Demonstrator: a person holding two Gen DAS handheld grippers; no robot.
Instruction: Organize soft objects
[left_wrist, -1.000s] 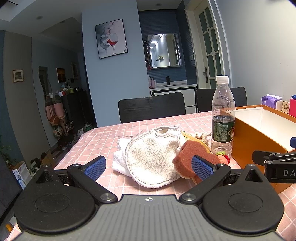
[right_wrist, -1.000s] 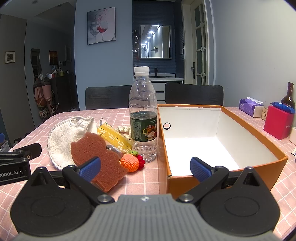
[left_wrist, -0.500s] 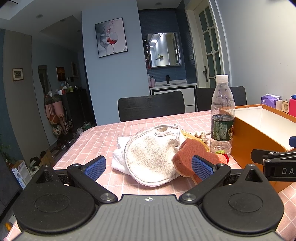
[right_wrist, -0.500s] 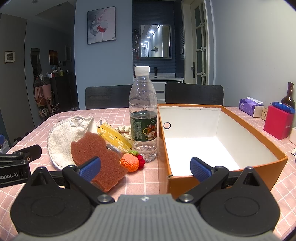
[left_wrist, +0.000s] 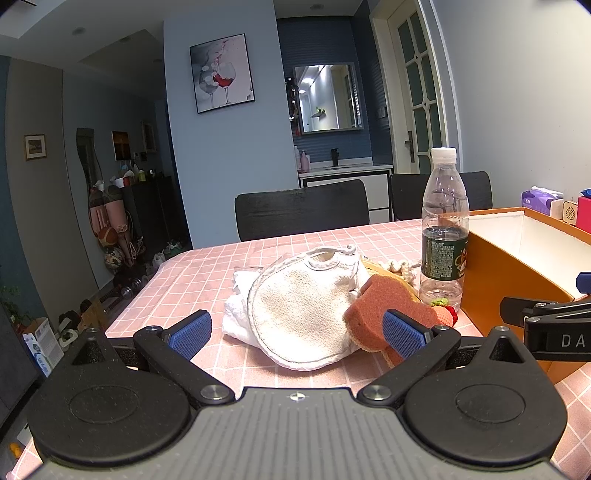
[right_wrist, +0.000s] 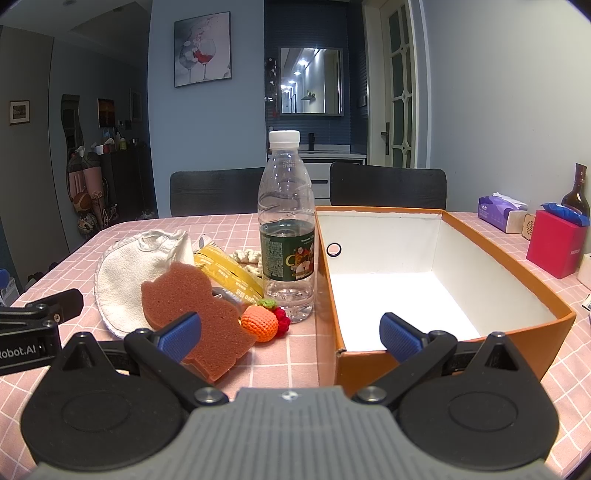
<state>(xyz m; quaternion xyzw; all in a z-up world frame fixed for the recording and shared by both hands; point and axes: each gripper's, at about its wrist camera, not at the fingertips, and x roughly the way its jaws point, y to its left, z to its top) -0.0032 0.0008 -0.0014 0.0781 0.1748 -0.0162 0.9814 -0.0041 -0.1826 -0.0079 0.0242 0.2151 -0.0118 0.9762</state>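
Claws both spread wide and holding nothing: my left claw (left_wrist: 297, 330) hovers low over the pink-checked desk (left_wrist: 207, 269), its blue pads flanking the cream bib (left_wrist: 299, 314) without touching it; my right claw (right_wrist: 290, 332) sits just short of the near wall of the orange box (right_wrist: 517, 284), one pad in front of the brown sponge (right_wrist: 192, 302), the other in front of the box. Soft things lie clustered on the desk to the left of the box: bib draped over a white cloth (left_wrist: 236, 291), sponge leaning against the bib's right edge, small crocheted orange fruit (right_wrist: 259, 324) with a red crocheted piece (right_wrist: 282, 321) just beside it, at the foot of the upright water bottle (right_wrist: 286, 236). Yellow packet (right_wrist: 225, 271) lies behind the sponge, a cream knitted item (right_wrist: 245, 255) beyond it. Bottle stands touching or nearly touching the box's left wall; I cannot tell which. Box interior white, no objects visible inside.
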